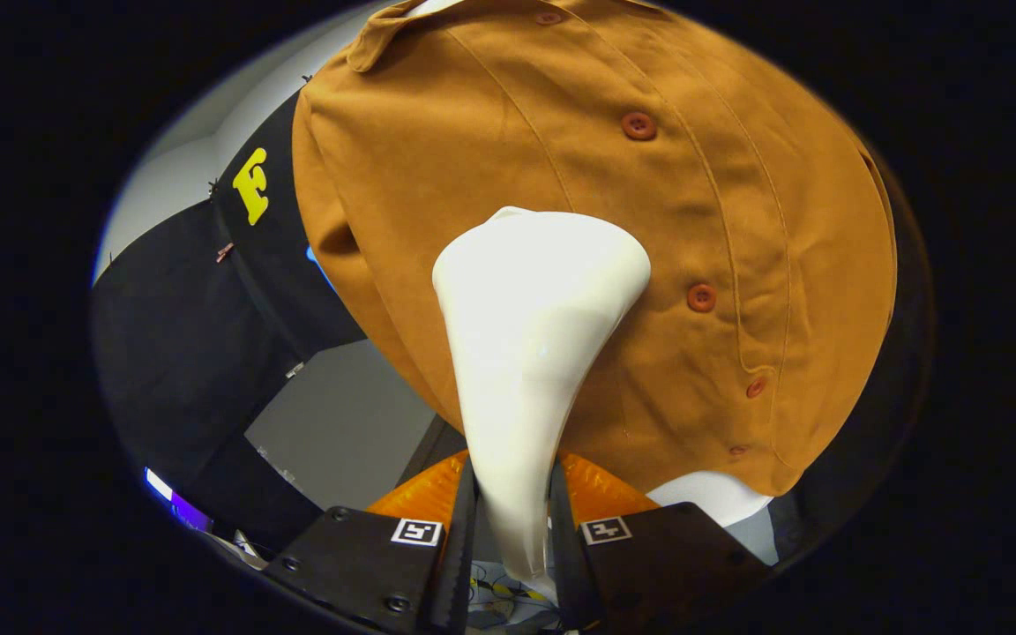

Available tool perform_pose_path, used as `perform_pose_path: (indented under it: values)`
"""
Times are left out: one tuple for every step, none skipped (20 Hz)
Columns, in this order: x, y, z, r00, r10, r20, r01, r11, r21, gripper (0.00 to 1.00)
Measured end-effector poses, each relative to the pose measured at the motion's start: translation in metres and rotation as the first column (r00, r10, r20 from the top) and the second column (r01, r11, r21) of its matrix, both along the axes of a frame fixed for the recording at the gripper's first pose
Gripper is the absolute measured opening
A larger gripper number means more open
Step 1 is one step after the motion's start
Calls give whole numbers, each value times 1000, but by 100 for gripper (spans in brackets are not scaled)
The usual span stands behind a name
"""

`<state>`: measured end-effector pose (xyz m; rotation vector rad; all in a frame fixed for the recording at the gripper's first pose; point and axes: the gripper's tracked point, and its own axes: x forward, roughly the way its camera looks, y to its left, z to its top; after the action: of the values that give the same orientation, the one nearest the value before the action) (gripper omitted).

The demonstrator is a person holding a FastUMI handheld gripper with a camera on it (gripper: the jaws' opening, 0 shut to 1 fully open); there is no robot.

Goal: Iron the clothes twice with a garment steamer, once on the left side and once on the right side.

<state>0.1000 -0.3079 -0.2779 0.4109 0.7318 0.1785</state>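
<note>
The gripper [512, 520] clamps the steamer [530, 317] handle between both fingers at lower centre; its head meets the shirt [720, 220] filling the upper frame, left of the buttons [638, 125]. A pass seems underway; next, a steady stroke along the cloth.

Steamer [530, 353]: smooth glossy plastic. Shirt [578, 176]: matt, soft-looking cloth (suede-like nap), matt plastic-looking buttons [638, 125].

My camera rides on the gripper [512, 529], looking forward along my two fingers, closed on the white garment steamer's [530, 326] handle. It looks up from below and sits very near the hanging brown shirt [649, 203], with the fisheye bending the booth's black wall [182, 353] beside it.
</note>
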Motion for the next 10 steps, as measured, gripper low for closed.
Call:
perform_pose_path:
  values:
    - [-3,-1,-6,1000,-4,-14,4,1000,7,43]
    - [-4,0,-13,1000,-8,-30,9,1000,15,43]
    - [-5,1,-19,999,-11,-44,11,1000,19,43]
    - [-8,5,-27,998,-12,-60,13,1000,22,43]
    - [-9,7,-33,997,-14,-76,16,1000,23,43]
    - [-8,11,-38,996,-18,-89,20,1000,23,43]
    - [-9,15,-43,995,-23,-99,25,999,24,43]
    - [-12,15,-46,993,-27,-111,29,999,21,43]
    - [-16,17,-49,992,-30,-121,32,999,14,43]
    - [-19,17,-51,991,-36,-126,37,999,8,43]
